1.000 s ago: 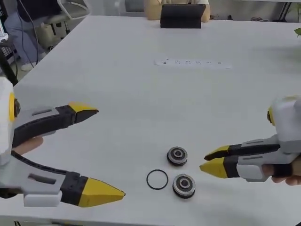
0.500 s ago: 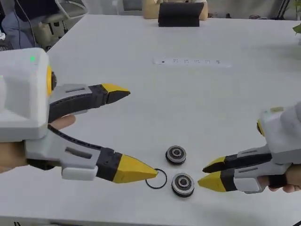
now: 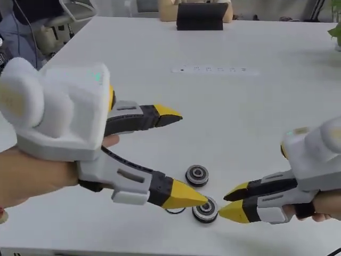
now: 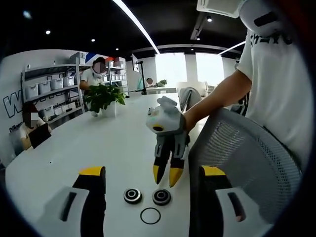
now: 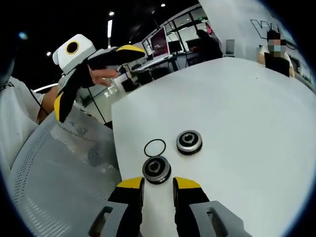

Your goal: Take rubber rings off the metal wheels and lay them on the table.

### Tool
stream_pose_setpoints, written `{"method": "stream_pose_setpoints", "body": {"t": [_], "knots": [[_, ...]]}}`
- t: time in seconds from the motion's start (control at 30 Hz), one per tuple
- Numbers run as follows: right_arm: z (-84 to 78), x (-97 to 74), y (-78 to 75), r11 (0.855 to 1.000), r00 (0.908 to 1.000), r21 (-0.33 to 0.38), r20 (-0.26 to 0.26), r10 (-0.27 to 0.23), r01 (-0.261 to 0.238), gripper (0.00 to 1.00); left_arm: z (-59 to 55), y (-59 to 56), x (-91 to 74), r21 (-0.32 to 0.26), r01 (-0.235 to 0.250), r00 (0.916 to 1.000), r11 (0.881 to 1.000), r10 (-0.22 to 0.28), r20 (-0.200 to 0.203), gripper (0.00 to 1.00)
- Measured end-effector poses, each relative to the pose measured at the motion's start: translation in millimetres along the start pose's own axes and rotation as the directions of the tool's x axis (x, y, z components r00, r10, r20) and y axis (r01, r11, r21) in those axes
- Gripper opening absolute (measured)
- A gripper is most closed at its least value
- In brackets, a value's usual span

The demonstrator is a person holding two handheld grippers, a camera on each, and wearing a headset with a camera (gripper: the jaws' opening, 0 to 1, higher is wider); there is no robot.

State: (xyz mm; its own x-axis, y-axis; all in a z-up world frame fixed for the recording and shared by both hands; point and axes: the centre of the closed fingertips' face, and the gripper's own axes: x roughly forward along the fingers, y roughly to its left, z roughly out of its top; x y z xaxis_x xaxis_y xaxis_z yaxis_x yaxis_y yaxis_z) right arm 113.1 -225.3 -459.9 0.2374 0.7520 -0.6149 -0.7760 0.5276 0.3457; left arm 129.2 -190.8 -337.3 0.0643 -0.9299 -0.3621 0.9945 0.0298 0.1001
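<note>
Two small metal wheels lie near the table's front edge. The nearer wheel [image 3: 206, 211] [image 5: 156, 169] [image 4: 161, 197] has a dark rubber rim. The farther wheel [image 3: 197, 174] [image 5: 189, 141] [image 4: 132, 195] looks bare and silvery. A loose black rubber ring [image 5: 155, 147] [image 4: 150, 216] lies flat beside them. My left gripper [image 3: 192, 157] [image 4: 153, 173] is wide open, its lower jaw over the ring and the nearer wheel's edge. My right gripper [image 3: 224, 204] [image 5: 158, 183] points at the nearer wheel from the right, just short of it, jaws narrowly apart with nothing between.
A white power strip [image 3: 216, 70] lies mid-table. A black device [image 3: 200, 16] stands at the far edge with a person behind it. A grey mesh chair back [image 5: 59, 168] [image 4: 237, 153] sits close to the table's front edge. A potted plant [image 4: 101, 96] stands far off.
My left gripper has swung right and forward, so its lower jaw now covers the loose ring. The right gripper has crept left toward the nearer wheel. Wheels and ring have stayed put.
</note>
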Motion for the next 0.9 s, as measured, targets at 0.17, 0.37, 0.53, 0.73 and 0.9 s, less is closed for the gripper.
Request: {"method": "stream_pose_setpoints", "body": {"t": [0.17, 0.37, 0.53, 0.73, 0.9], "knots": [[-4.3, 4.1, 0.6, 0.999, 0.9997, -0.037, -0.024, 0.002, -0.003, 0.2, -6.8, -9.0, 15.5, 0.005, 0.06, 0.9978, 0.998, -0.06, -0.03, 0.7], [-6.2, 8.2, 2.6, 0.997, 0.9992, -0.078, -0.038, -0.008, 0.005, 0.19, -12.3, -8.5, 30.3, -0.002, 0.078, 0.9965, 0.997, -0.078, -0.031, 0.65], [-9.1, 12.9, 3.3, 0.992, 0.9983, -0.126, -0.056, -0.018, 0.011, 0.2, -31.2, -12.8, 42.9, 0.018, 0.094, 0.9935, 0.995, -0.093, -0.065, 0.6], [-8.8, 15.3, 0.0, 0.988, 0.9979, -0.151, -0.055, -0.035, 0.026, 0.22, -54.7, -19.7, 49.6, 0.006, 0.106, 0.9899, 0.994, -0.105, -0.094, 0.52], [-9.6, 17.5, 0.2, 0.987, 0.9978, -0.157, -0.055, -0.037, 0.028, 0.21, -71.2, -21.7, 56.3, -0.069, 0.115, 0.9877, 0.991, -0.121, -0.099, 0.42]]}}
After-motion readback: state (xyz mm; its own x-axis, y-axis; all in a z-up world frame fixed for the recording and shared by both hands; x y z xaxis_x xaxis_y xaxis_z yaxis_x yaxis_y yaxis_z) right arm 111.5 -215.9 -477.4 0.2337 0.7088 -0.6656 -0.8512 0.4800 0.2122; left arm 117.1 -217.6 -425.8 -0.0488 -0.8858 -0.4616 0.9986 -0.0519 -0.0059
